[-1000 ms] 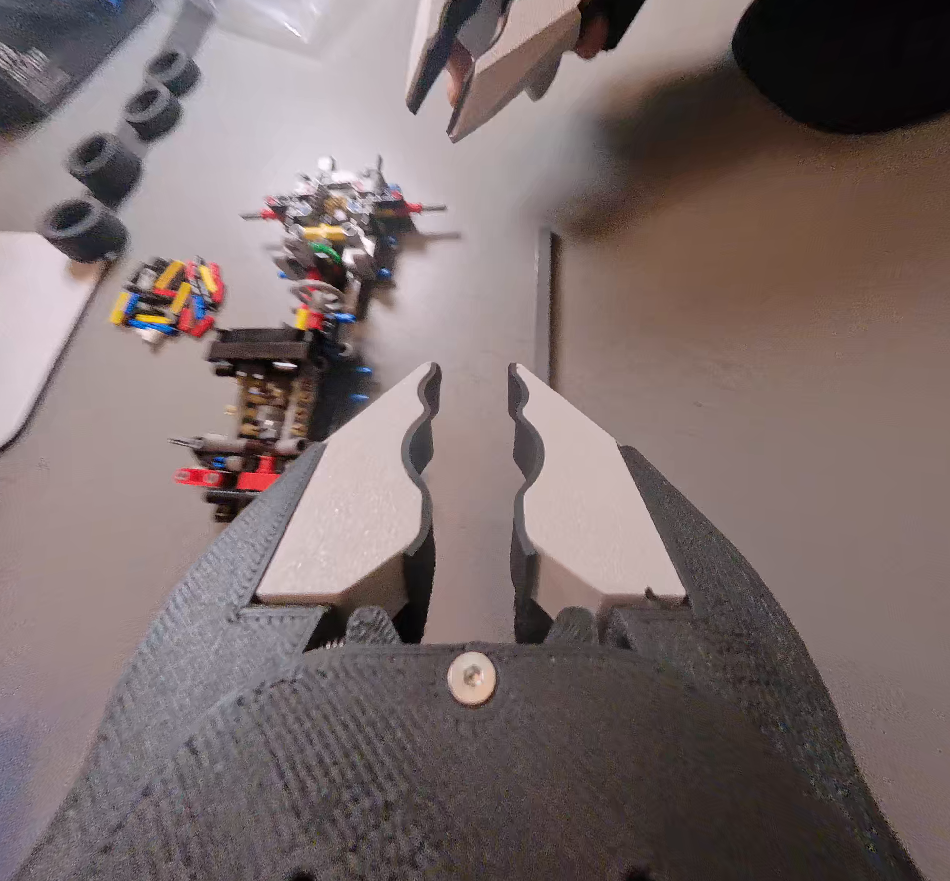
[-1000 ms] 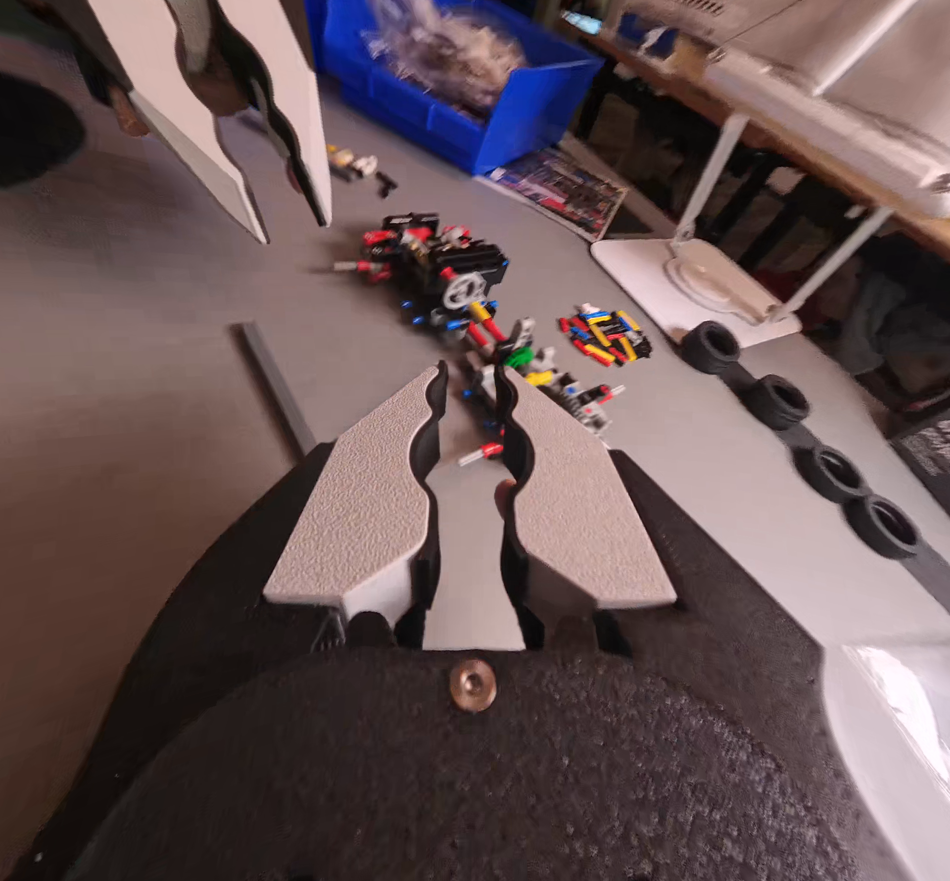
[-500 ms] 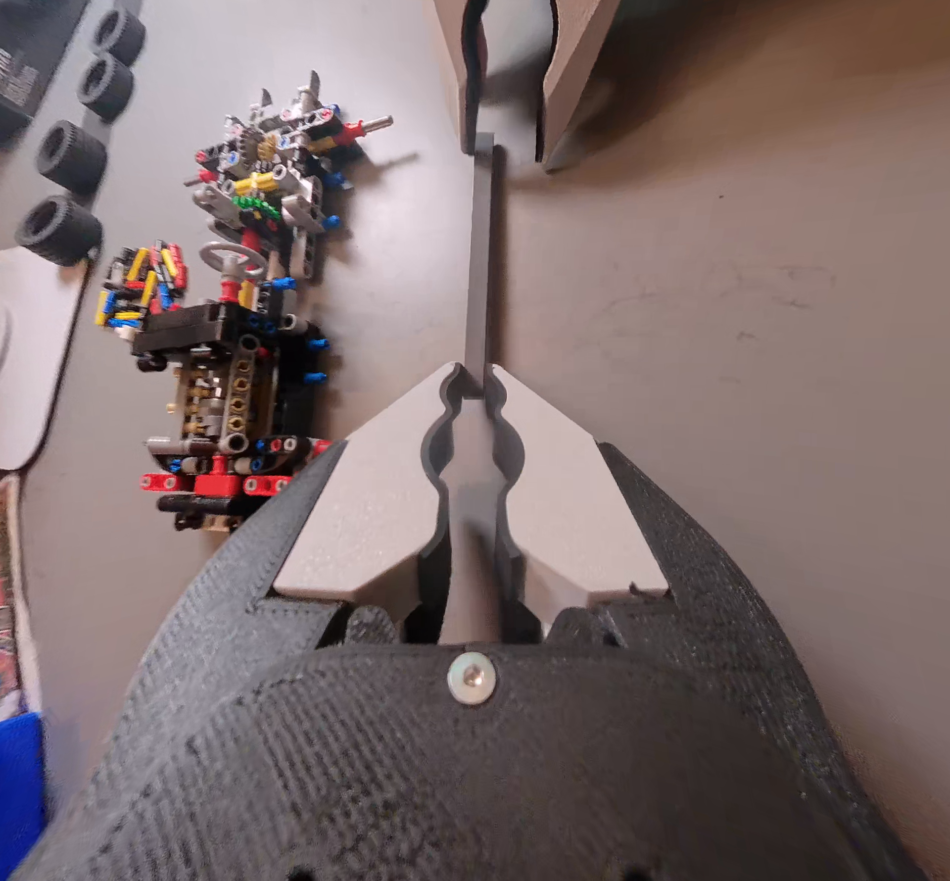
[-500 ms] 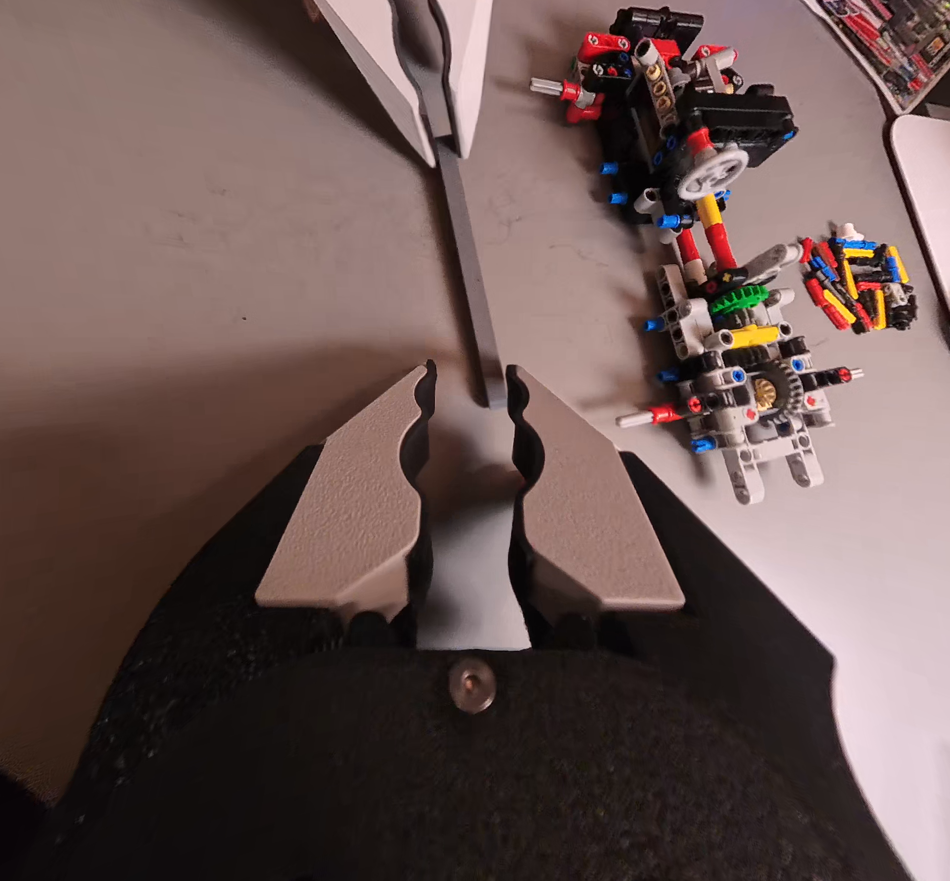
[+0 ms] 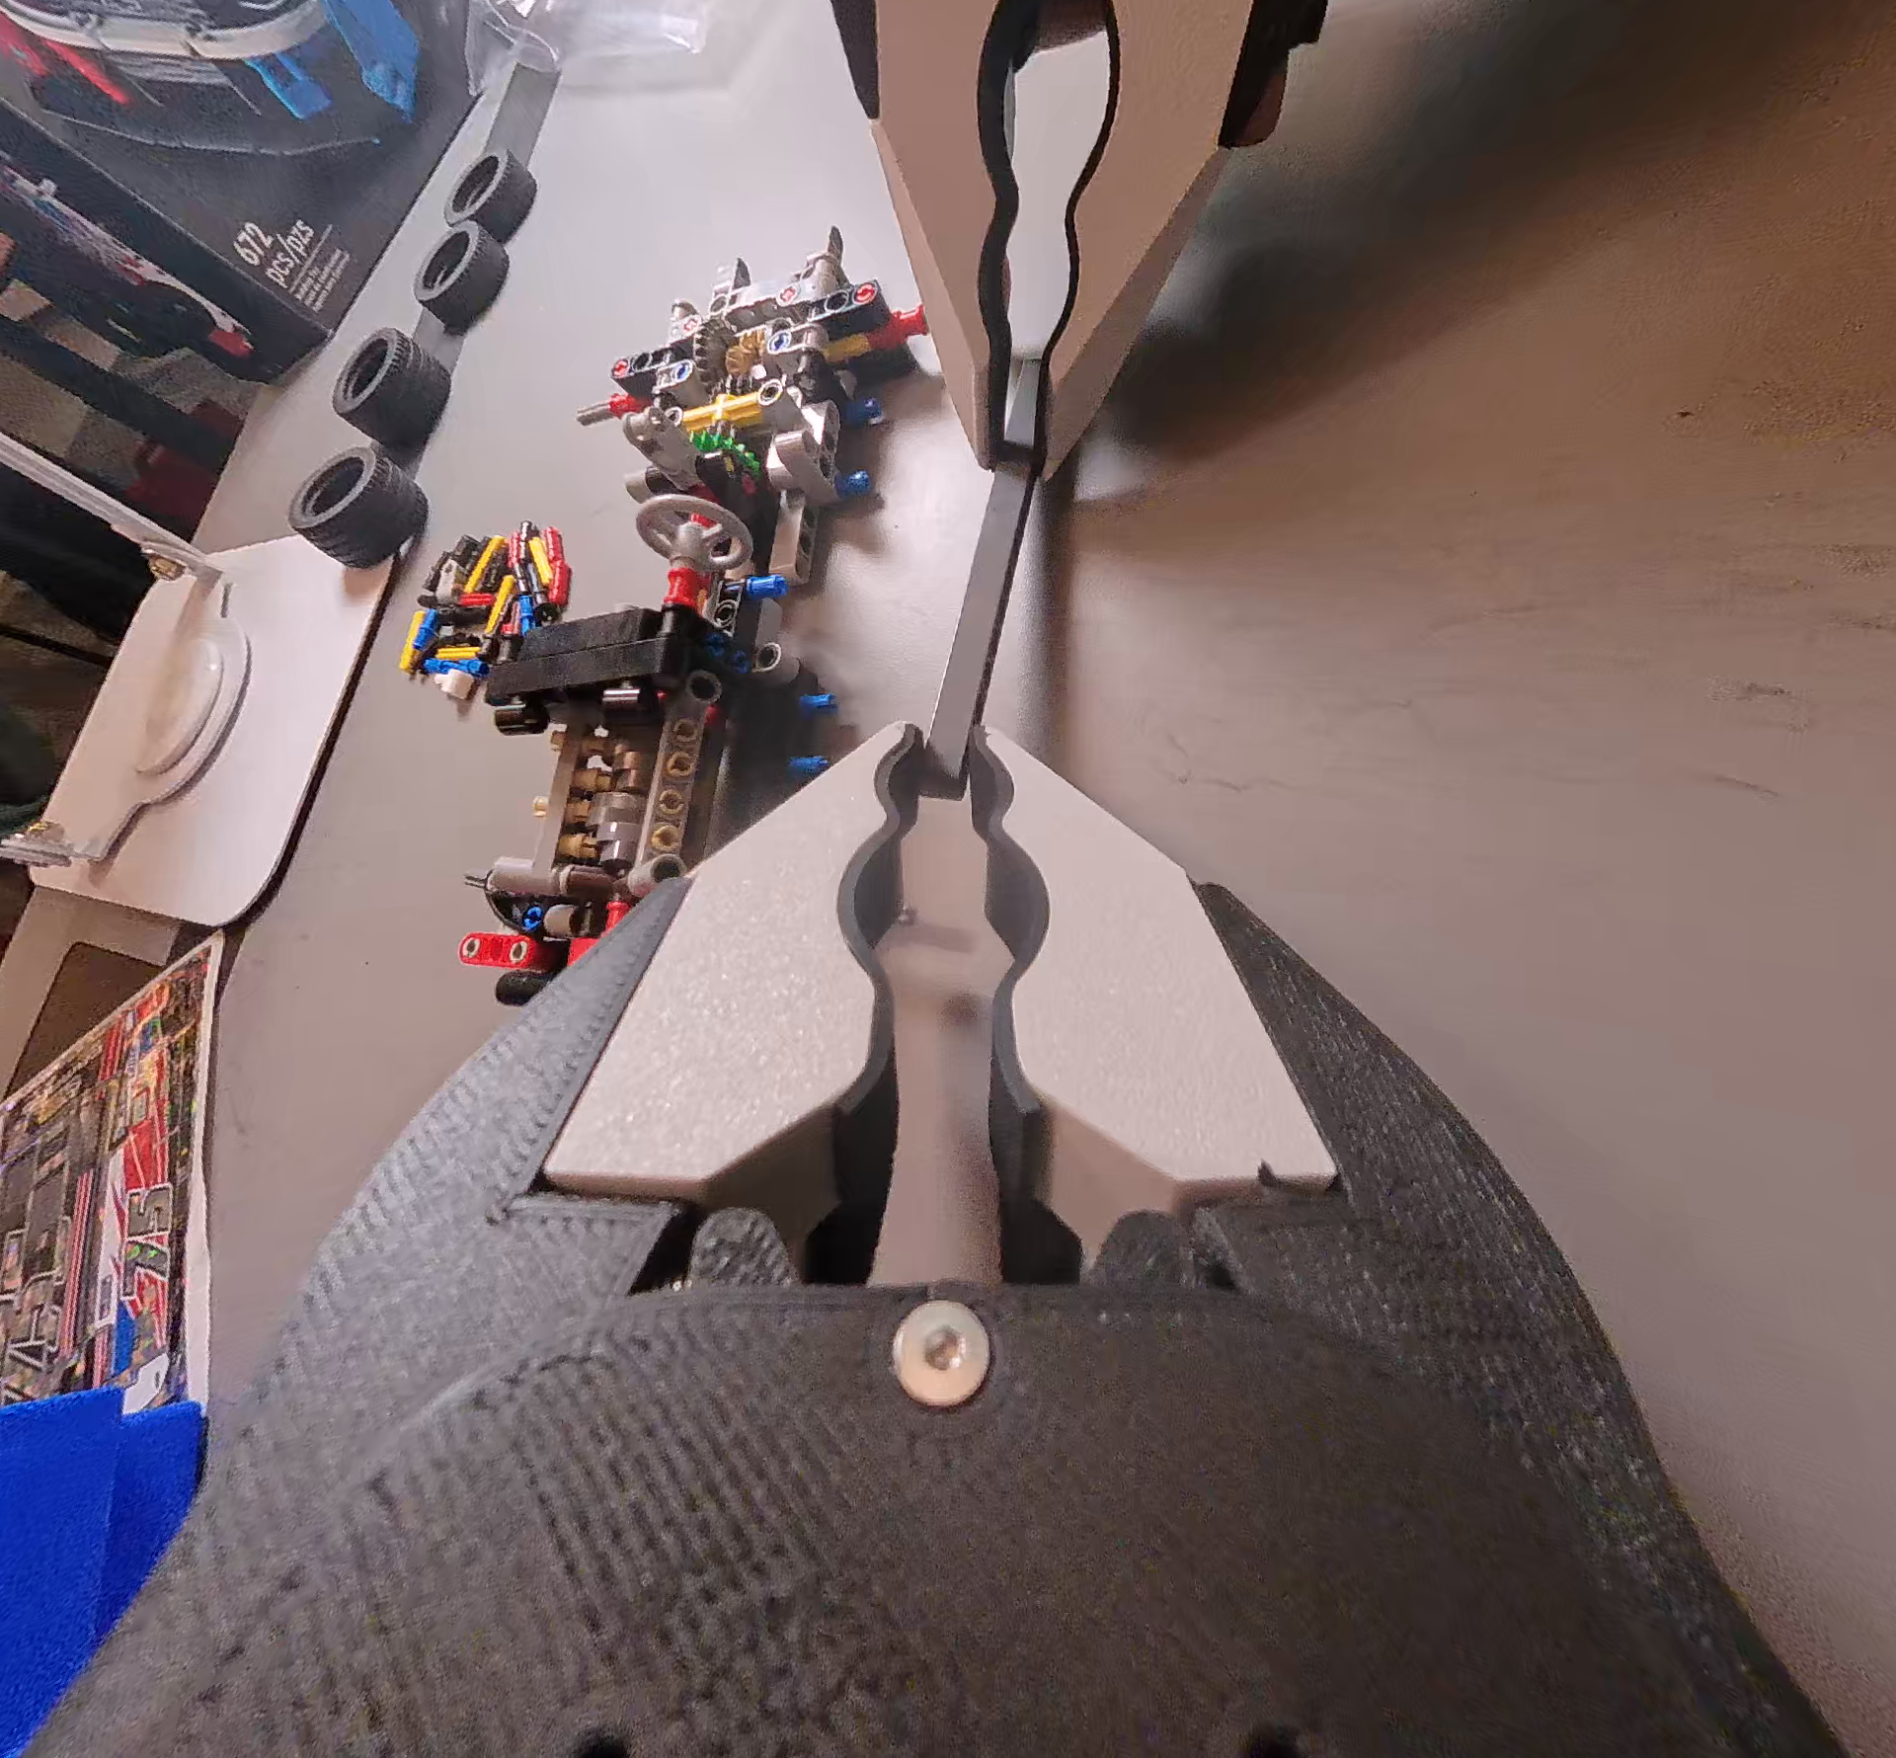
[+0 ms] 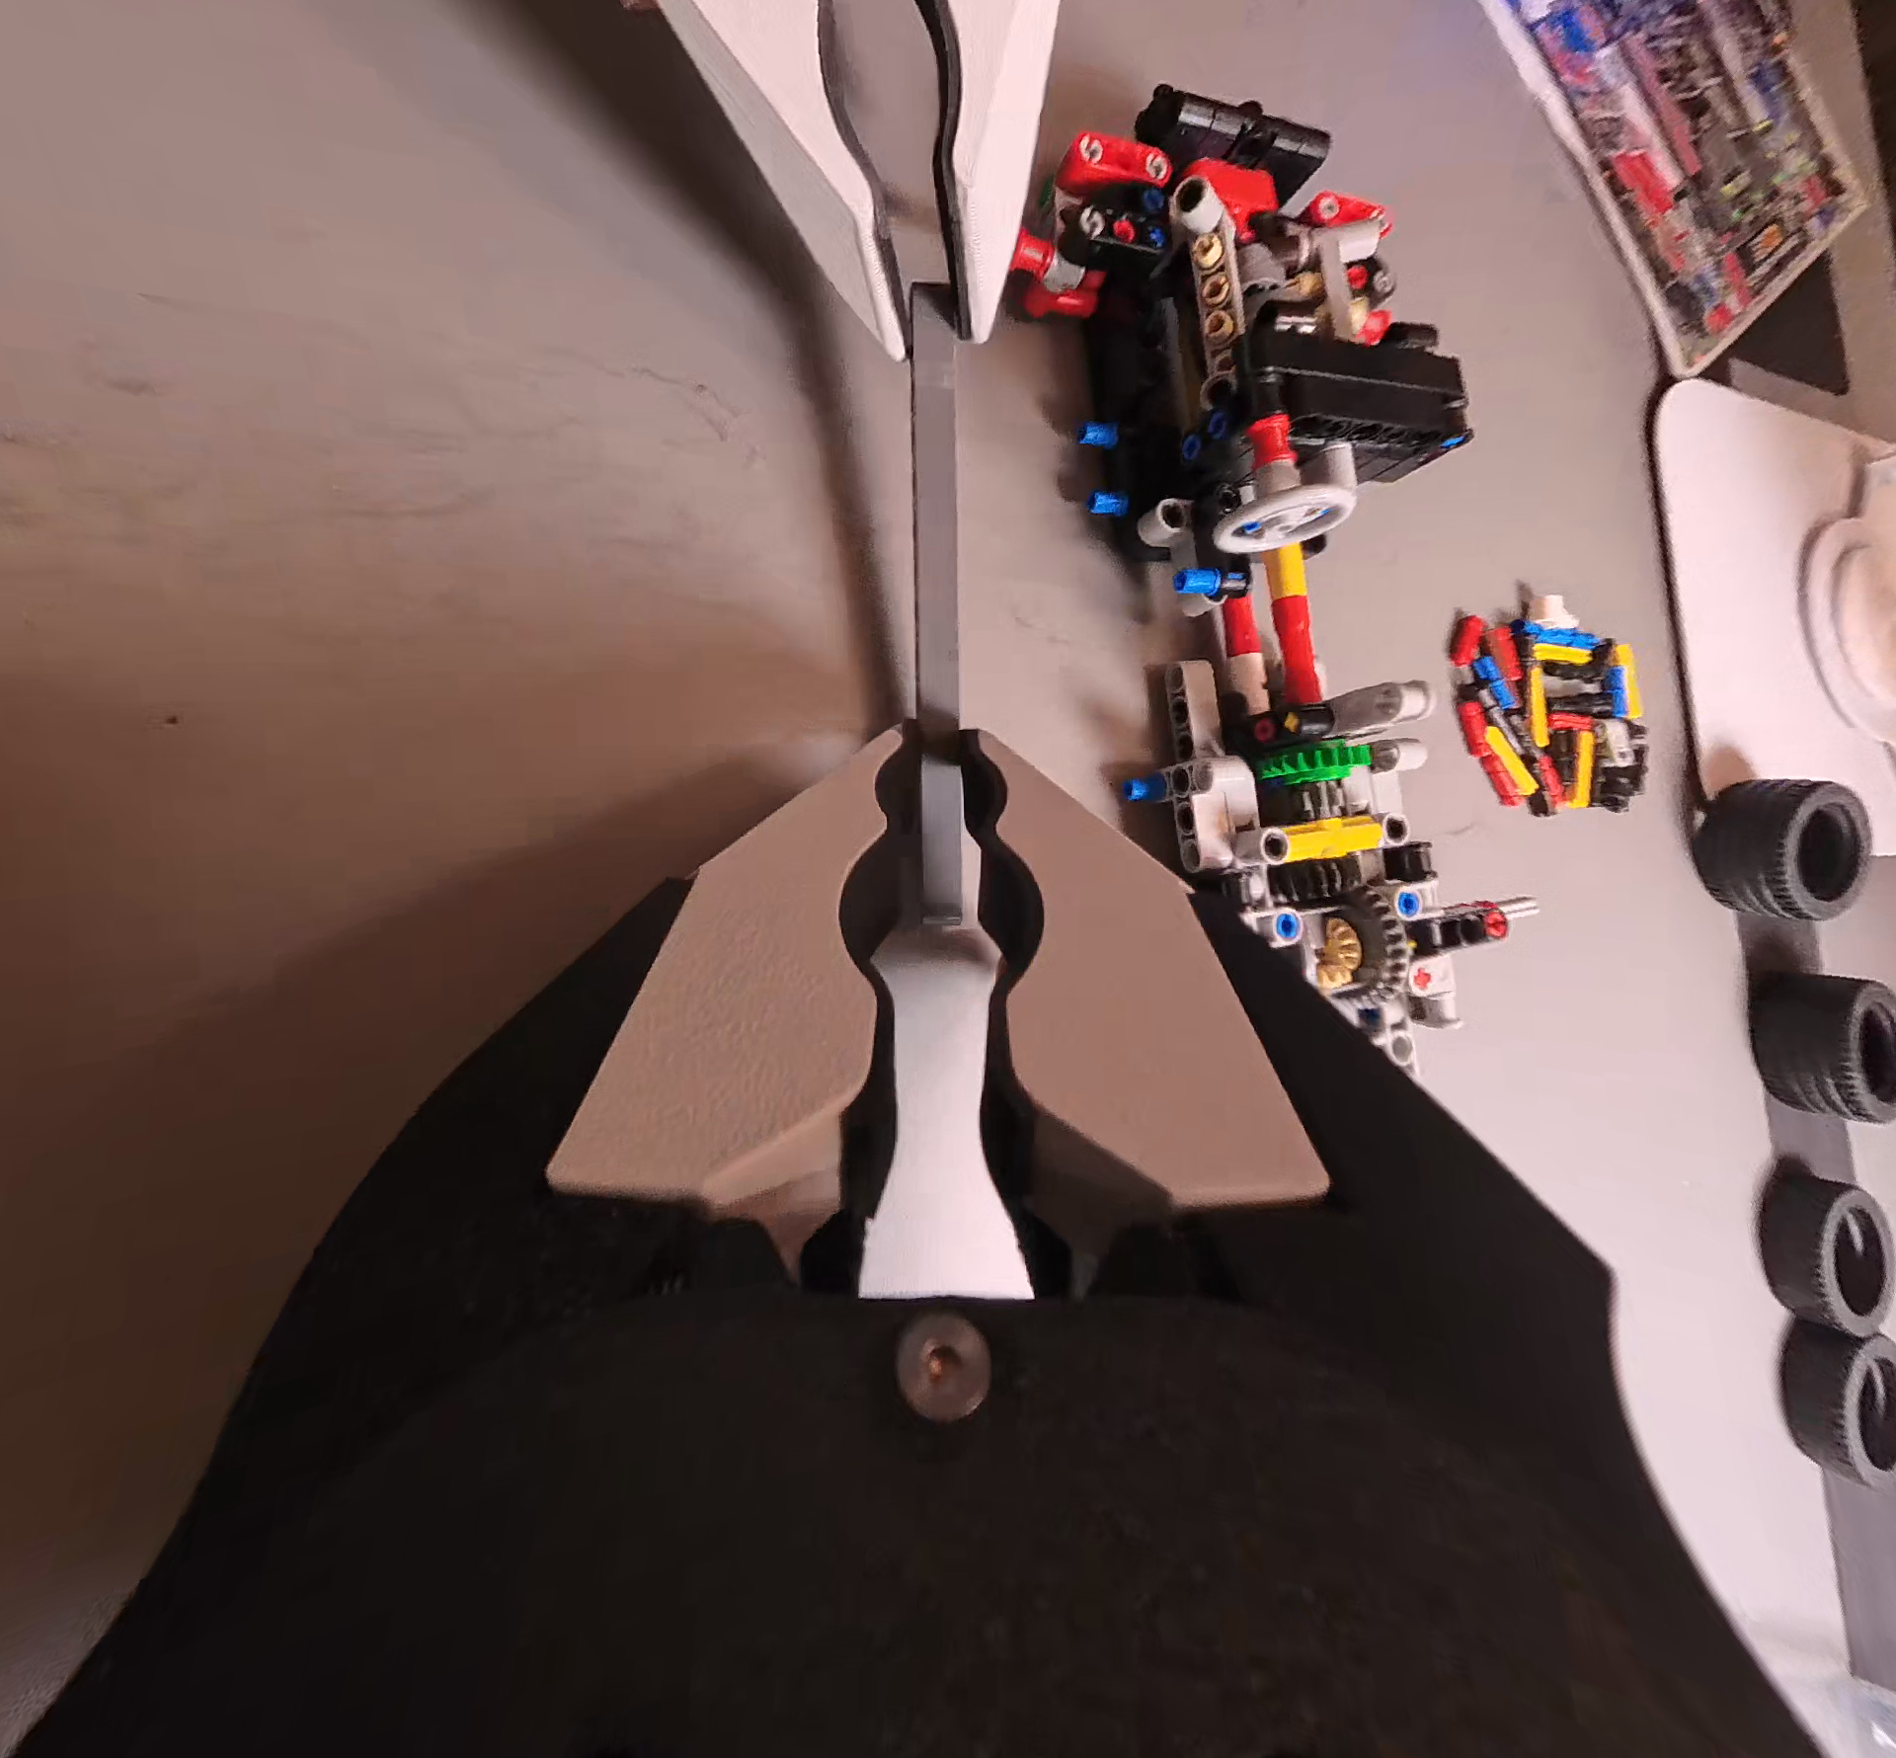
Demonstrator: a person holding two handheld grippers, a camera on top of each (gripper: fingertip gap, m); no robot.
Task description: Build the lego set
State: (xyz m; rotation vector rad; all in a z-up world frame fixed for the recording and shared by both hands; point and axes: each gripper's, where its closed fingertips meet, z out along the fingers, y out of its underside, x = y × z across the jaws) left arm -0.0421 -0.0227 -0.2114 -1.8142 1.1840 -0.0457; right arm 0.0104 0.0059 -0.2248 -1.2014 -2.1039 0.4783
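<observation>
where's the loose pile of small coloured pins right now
In the right wrist view the pile of pins lies on the table right of the half-built chassis, just above the row of tyres.

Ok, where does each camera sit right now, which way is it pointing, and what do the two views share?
Left wrist view: sits on the left gripper, looking down along the grey bar on the table; own fingers close on the bar's near end, right gripper at the far end.
Right wrist view: sits on the right gripper, facing the opposite way along the bar; own fingers around its near end, left gripper opposite.
Shared: the bar, the lego chassis, the pile of loose pins, four tyres.
</observation>
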